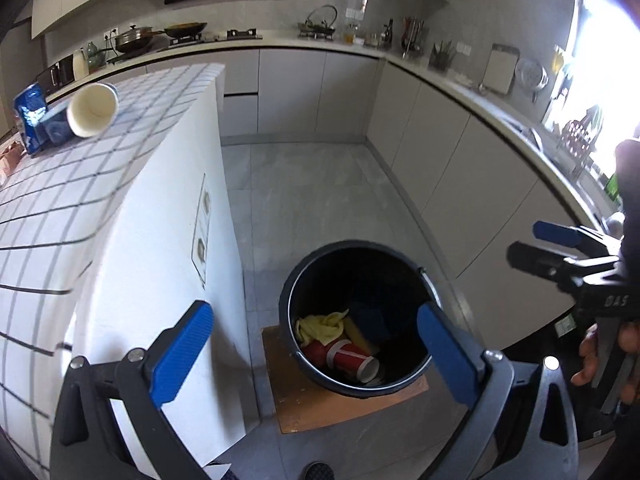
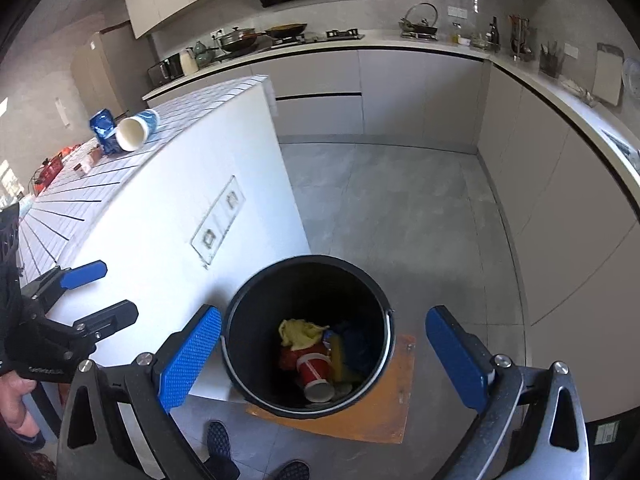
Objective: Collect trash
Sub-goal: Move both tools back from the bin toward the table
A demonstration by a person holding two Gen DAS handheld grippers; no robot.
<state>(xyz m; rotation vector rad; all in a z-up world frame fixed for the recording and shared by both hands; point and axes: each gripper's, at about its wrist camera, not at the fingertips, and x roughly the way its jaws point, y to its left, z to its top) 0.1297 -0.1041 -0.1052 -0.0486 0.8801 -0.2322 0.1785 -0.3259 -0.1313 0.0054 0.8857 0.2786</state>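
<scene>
A black bin [image 1: 320, 276] [image 2: 256, 292] stands on a wooden board [image 1: 304, 404] [image 2: 380, 412] on the floor beside the tiled island. It holds a red paper cup [image 1: 350, 360] [image 2: 314, 374], a yellow cloth [image 1: 320, 326] [image 2: 298, 332] and dark blue trash. My left gripper [image 1: 316, 352] [image 2: 102, 292] is open and empty above the bin. My right gripper [image 2: 324, 360] [image 1: 524, 244] is open and empty above it too. A white and blue paper cup [image 1: 90, 110] [image 2: 136, 128] lies on its side on the island next to a blue packet [image 1: 30, 114] [image 2: 102, 124].
The white tiled island [image 1: 80, 200] [image 2: 120, 184] is on the left, with small items at its far end. Grey cabinets and a counter with pots and utensils [image 1: 320, 40] [image 2: 400, 44] run along the back and right. Grey floor [image 1: 320, 192] lies between. My shoes [image 2: 220, 440] are near the board.
</scene>
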